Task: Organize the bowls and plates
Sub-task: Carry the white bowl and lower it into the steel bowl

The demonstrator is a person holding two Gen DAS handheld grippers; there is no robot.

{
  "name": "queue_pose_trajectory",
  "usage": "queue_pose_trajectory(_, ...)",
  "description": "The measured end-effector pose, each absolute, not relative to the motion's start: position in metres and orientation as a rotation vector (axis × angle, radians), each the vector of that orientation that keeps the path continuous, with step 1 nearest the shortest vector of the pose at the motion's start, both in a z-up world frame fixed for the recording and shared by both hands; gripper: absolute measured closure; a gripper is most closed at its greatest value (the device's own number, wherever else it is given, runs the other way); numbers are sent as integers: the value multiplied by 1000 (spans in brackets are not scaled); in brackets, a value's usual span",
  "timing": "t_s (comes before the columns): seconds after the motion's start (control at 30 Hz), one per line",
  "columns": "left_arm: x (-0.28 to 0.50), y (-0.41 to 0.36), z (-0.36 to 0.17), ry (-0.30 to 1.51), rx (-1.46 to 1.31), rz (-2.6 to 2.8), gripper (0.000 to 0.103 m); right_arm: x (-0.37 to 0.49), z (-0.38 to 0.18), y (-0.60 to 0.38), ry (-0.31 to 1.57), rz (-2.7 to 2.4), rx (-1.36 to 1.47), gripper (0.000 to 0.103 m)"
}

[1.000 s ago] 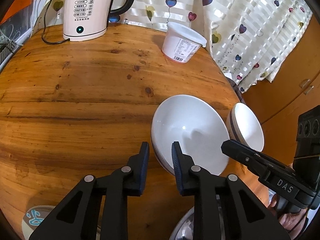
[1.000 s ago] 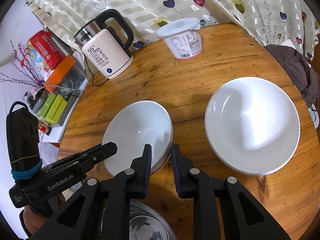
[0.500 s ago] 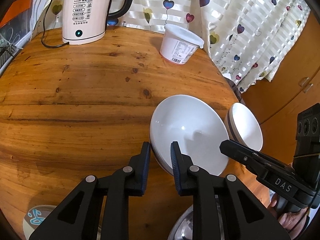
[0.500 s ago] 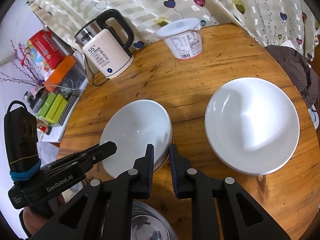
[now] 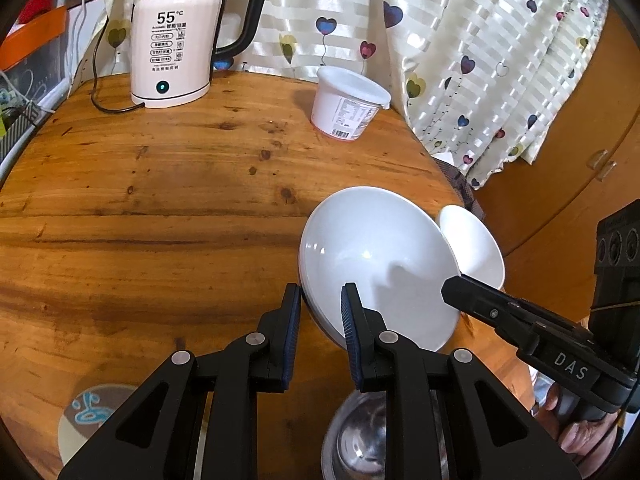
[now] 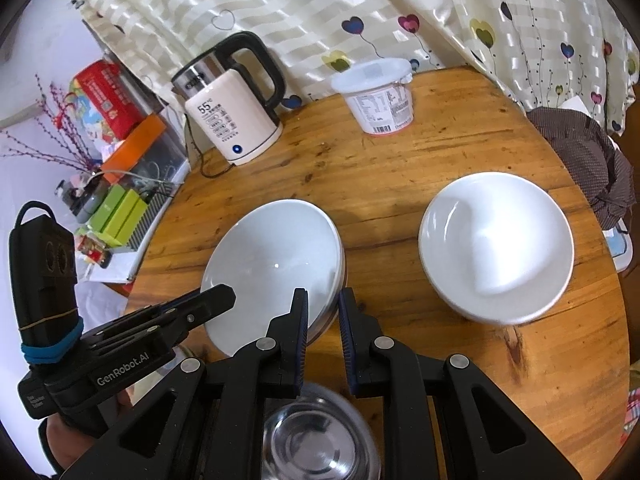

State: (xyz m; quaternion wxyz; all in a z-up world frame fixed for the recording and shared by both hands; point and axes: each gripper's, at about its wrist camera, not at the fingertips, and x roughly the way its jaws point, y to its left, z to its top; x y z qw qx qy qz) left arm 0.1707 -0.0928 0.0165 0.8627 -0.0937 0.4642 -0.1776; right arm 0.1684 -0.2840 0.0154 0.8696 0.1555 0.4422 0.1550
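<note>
A stack of white deep plates (image 5: pixel 376 260) sits tilted above the wooden table (image 5: pixel 160 208), held from both sides. My left gripper (image 5: pixel 320 300) is shut on its near left rim. My right gripper (image 6: pixel 323 300) is shut on the opposite rim of the same stack (image 6: pixel 276 256); its finger shows in the left wrist view (image 5: pixel 480 300). A second stack of white plates (image 6: pixel 496 244) rests on the table to the right, also seen past the held stack in the left wrist view (image 5: pixel 476 240). A steel bowl (image 6: pixel 316 436) lies under the grippers.
An electric kettle (image 6: pixel 232 112) with its cord and a white lidded tub (image 6: pixel 380 96) stand at the table's far edge before a curtain. A patterned dish (image 5: pixel 88 412) lies at the near left. Boxes and clutter (image 6: pixel 116 152) fill a shelf left of the table.
Both grippers have risen a little with the plate stack, which now tilts up off the table. The far objects appear lower in both views.
</note>
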Motion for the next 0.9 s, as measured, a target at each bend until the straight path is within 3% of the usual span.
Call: queue_pose_trajectory(0.9,88,-95,22,981,-164,-376,81,77,21,-281,941,318,315,87)
